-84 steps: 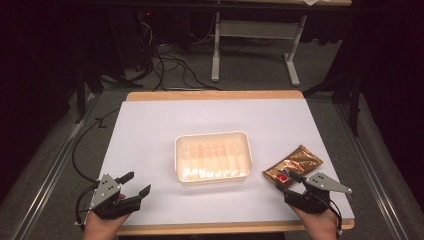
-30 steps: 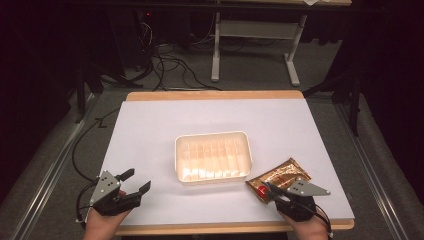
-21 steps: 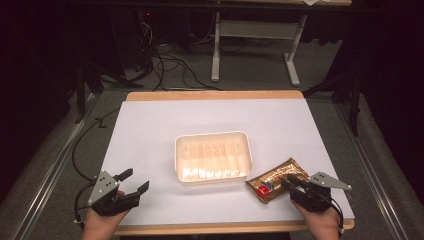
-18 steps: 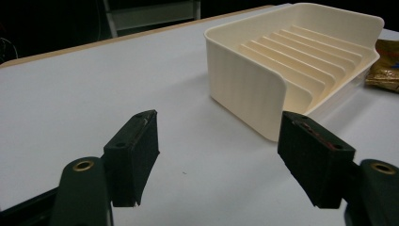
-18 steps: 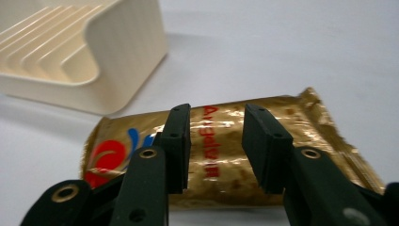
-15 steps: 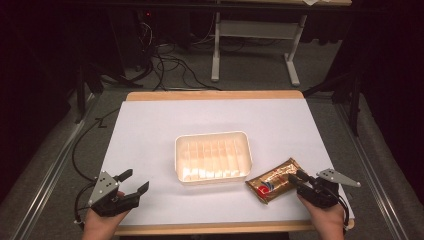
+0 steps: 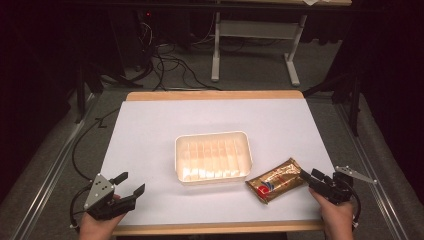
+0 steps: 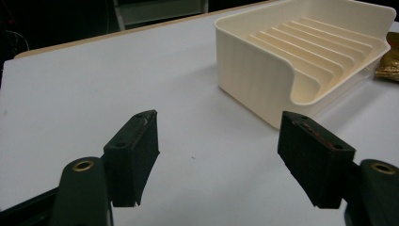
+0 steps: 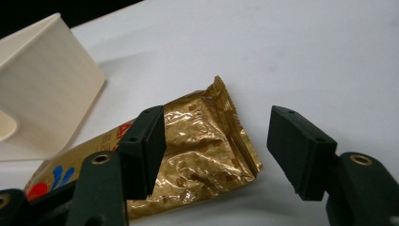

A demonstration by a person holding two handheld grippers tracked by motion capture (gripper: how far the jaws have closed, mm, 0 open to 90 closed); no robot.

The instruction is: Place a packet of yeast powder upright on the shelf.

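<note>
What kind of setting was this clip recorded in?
Probably a lab or workshop recording station. A white-topped table with a wooden edge stands on grey carpet, loose cables lie on the floor behind it beside a metal desk frame, and the surroundings are dark.

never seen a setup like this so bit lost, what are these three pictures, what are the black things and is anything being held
There is no robot here: a person holds a two-jaw grasping tool in each hand at a table. The high view looks down from above the person's side; the left tool sits at its left, the right tool at its right. The other two pictures come from cameras riding on each tool, looking along its black jaws. On the white surface lie a cream ribbed tray and, beside it, a gold snack packet. Nothing is held. The left tool's jaws stand open over bare table. The right tool's jaws have just been opening and stand apart at the packet's end, not pressing on it.
</note>
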